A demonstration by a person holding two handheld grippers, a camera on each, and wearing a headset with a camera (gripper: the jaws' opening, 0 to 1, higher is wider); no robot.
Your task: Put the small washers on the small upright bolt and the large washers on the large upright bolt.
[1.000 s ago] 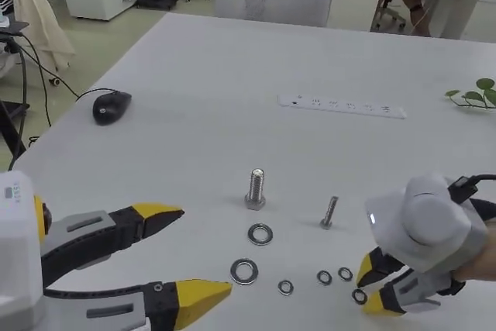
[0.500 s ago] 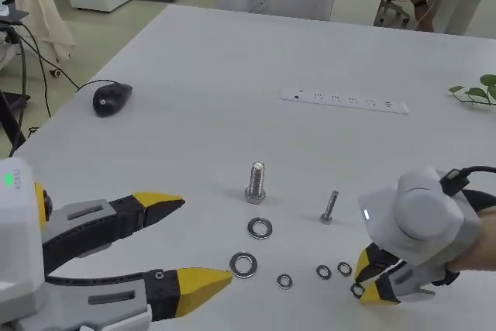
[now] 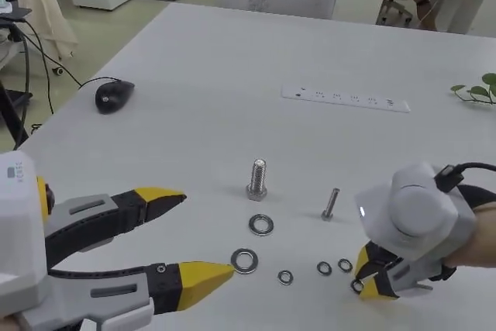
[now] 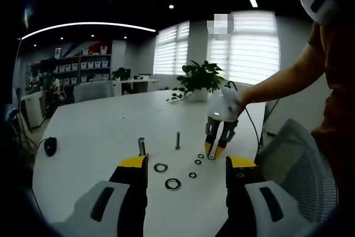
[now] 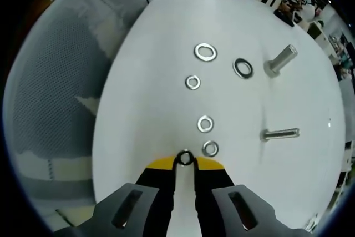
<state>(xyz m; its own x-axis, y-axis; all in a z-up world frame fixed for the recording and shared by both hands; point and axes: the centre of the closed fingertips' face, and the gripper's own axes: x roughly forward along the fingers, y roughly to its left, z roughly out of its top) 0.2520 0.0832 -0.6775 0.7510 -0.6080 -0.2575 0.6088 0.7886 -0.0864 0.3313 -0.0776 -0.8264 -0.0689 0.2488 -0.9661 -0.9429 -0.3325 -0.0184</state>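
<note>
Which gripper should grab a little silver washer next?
Right. The right gripper has its yellow tips either side of a small silver ring washer; the open left gripper hangs farther off.

The large bolt (image 3: 257,178) and the thinner small bolt (image 3: 331,203) stand head-down on the white worktop, well apart. Two large washers (image 3: 261,225) (image 3: 245,260) lie flat in front of the large bolt. Three small washers (image 3: 285,277) (image 3: 324,269) (image 3: 345,266) lie flat in a row. The fourth small washer (image 5: 186,158) sits pinched between the right claw's (image 5: 186,163) tips.
</note>
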